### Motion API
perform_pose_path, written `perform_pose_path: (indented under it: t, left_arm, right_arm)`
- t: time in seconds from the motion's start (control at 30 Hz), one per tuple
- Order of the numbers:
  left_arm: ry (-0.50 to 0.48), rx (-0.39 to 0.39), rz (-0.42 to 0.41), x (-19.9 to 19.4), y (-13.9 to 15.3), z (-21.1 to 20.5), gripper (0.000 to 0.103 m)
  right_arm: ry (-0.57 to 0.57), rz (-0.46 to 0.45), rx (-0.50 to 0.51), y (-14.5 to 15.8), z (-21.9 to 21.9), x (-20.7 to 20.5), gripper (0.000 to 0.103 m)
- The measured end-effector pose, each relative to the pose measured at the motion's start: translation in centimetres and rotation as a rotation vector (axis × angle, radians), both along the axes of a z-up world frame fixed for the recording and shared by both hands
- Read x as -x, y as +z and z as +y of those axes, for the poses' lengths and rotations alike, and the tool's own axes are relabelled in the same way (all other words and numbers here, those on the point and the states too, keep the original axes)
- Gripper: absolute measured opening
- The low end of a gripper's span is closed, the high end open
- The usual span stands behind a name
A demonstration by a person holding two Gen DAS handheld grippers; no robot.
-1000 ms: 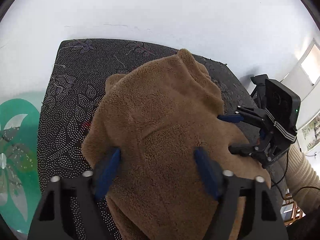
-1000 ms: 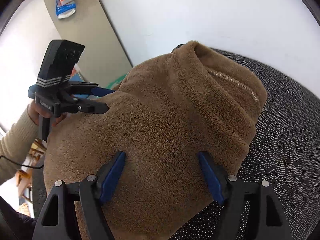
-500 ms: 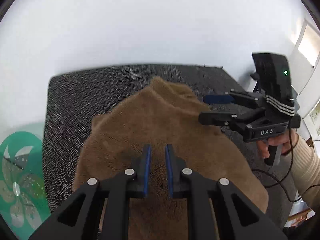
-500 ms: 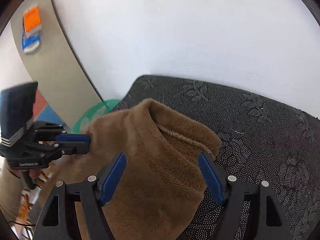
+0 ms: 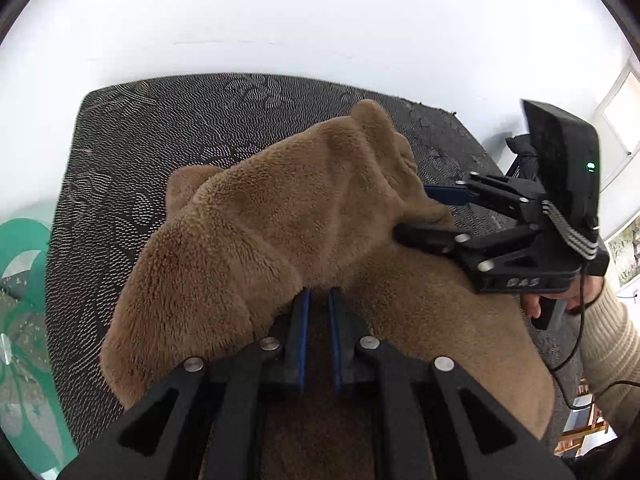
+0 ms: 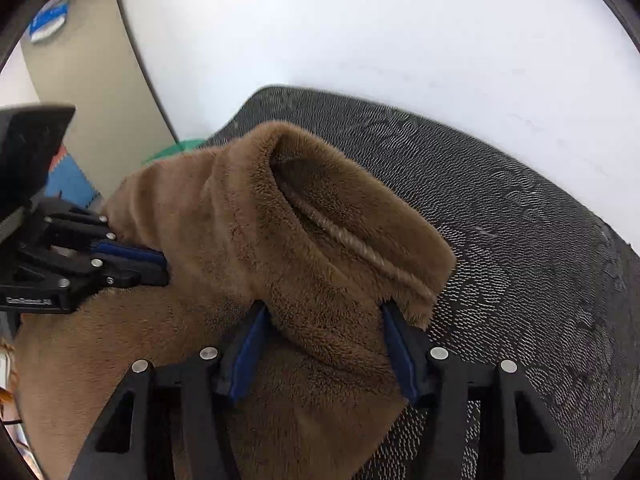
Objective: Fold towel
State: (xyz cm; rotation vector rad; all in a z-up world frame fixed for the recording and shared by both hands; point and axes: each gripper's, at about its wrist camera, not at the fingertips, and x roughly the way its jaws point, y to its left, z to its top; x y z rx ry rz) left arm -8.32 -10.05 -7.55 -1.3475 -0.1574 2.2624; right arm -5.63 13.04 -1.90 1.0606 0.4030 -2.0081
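Observation:
A plush brown towel [image 5: 280, 220] lies bunched on a black patterned mat [image 5: 160, 120]. My left gripper [image 5: 318, 296] is shut on a fold of it at the near edge, with cloth heaped over its left finger. In the right wrist view the towel [image 6: 320, 240] rises in a thick fold with a stitched hem. My right gripper [image 6: 326, 316] straddles that fold and its jaws are closing, with the towel between them. From the left wrist view, the right gripper [image 5: 416, 212] reaches into the towel's right side. The left gripper [image 6: 160, 264] bites the cloth at the left.
The mat [image 6: 520, 240] lies on a white surface, with bare mat beyond and to the right of the towel. A green patterned object [image 5: 24, 280] sits off the mat's left edge. A hand and ribbed sleeve [image 5: 608, 352] hold the right gripper. A beige panel [image 6: 100, 80] stands at the left.
My left gripper went from wide open over the towel to shut on a fold. The right jaws have narrowed around their fold, and the towel has been drawn up into a bunch.

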Motion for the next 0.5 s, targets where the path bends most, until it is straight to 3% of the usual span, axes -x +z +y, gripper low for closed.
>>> perform_pose_path:
  t: [0.1,0.2,0.37,0.5]
  left_arm:
    - [-0.008,-0.015,0.048,-2.5,2.2,-0.8,0.013]
    - [-0.053,-0.021,0.09,-6.0,3.7,-0.6,0.013]
    - [-0.099,0.036,0.085,-10.0,2.6,1.0,0.012]
    - [-0.06,0.003,0.065,-10.5,0.9,0.3,0.012]
  right_arm:
    - [0.047,0.032,0.118,3.1,2.7,-3.6,0.059]
    - [0.136,0.044,0.152,4.1,4.7,-8.9,0.059]
    - [0.217,0.052,0.069,1.3,4.5,-14.2,0.059]
    - [0.184,-0.006,0.059,-0.5,4.1,-13.3,0.059]
